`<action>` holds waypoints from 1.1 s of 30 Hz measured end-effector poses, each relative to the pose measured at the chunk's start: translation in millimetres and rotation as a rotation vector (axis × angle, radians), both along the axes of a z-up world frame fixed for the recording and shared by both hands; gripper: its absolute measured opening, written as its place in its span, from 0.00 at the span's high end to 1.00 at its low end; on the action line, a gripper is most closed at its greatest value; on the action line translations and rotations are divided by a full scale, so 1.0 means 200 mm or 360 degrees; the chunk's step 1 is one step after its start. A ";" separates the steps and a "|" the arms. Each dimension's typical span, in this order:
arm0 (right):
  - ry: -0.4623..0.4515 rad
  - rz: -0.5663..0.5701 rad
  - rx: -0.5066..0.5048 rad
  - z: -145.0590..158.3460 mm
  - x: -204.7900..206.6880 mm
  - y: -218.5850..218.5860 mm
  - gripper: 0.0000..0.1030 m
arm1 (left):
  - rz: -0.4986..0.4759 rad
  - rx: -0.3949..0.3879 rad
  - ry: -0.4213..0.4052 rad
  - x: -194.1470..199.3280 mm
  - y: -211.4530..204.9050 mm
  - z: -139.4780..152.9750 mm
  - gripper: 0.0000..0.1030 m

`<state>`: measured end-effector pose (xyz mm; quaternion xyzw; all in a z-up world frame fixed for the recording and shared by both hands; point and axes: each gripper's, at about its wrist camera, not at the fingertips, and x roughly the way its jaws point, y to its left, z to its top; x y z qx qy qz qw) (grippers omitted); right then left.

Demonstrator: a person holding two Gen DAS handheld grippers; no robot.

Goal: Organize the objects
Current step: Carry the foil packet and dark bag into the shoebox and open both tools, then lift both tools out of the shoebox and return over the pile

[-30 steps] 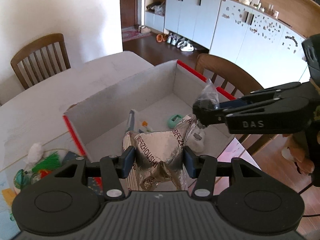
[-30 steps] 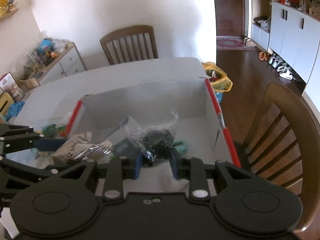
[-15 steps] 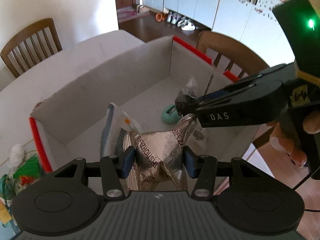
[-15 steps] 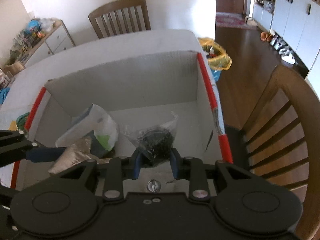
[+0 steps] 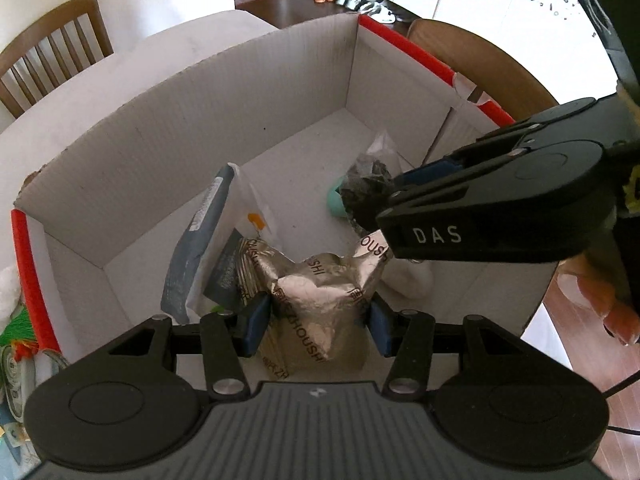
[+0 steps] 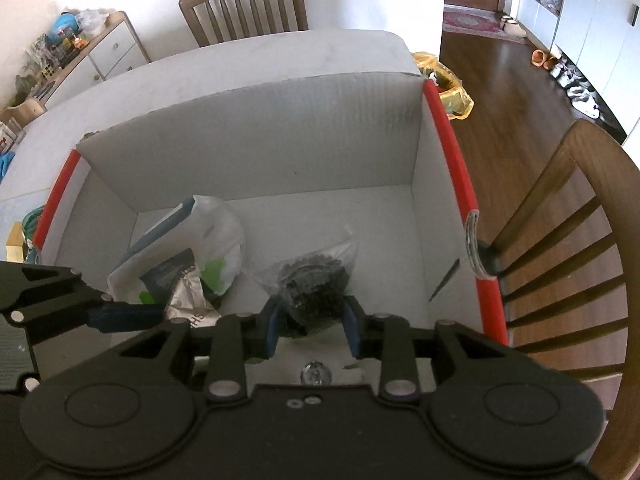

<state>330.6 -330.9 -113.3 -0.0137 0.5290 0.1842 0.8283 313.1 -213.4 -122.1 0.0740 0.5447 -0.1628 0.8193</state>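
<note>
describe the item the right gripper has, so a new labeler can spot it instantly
Find the big cardboard box with red-taped edges on the table. Over its right half, the right gripper pinches a small clear plastic bag stuffed with dark, crumbly black bits. The silver foil packet in the left gripper and the white pouch beside it are opaque; this one is see-through.

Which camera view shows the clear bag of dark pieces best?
The right wrist view: the clear bag sits centred, held in the right gripper. In the left wrist view that gripper's body covers much of it.
</note>
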 end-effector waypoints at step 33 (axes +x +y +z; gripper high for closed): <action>-0.0326 -0.0047 0.0181 0.39 -0.28 -0.02 0.44 | 0.0053 -0.0180 -0.0330 -0.27 0.16 0.35 0.37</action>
